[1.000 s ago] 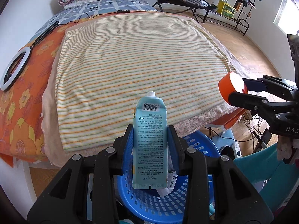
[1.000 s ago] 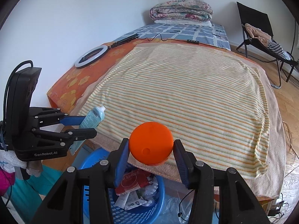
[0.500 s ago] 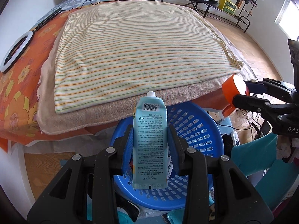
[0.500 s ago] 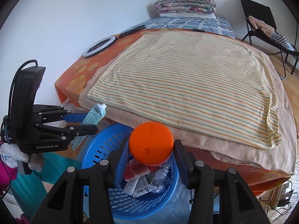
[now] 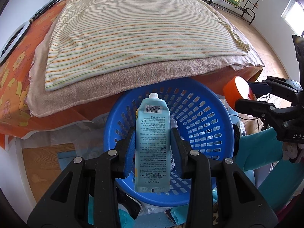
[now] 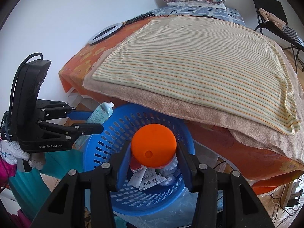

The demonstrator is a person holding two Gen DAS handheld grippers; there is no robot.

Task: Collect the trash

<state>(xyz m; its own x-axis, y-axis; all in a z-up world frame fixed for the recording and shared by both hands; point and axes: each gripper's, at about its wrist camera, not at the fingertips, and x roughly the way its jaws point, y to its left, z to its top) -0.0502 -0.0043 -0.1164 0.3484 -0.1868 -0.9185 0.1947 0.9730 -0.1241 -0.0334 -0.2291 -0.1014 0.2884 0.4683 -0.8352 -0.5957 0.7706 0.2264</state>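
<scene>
Both grippers had dropped from bed height toward the blue basket [image 5: 207, 102] — its rim now sat under the bed edge [image 5: 133, 79]. My left gripper [image 5: 153, 142] clamped one pale blue tube [image 5: 153, 138] over the basket; my right gripper [image 6: 153, 152] pinched one orange lid [image 6: 154, 145] above wrappers [image 6: 150, 178] inside.

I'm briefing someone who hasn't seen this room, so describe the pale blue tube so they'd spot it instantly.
Start at the bed with the striped blanket; at its foot stands a round blue perforated plastic basket. Above the basket, the left gripper clamps a flat pale blue hand-cream tube. Unlike the round orange disc in the right gripper, it has a barcode, dense print and a white uncapped neck.
</scene>
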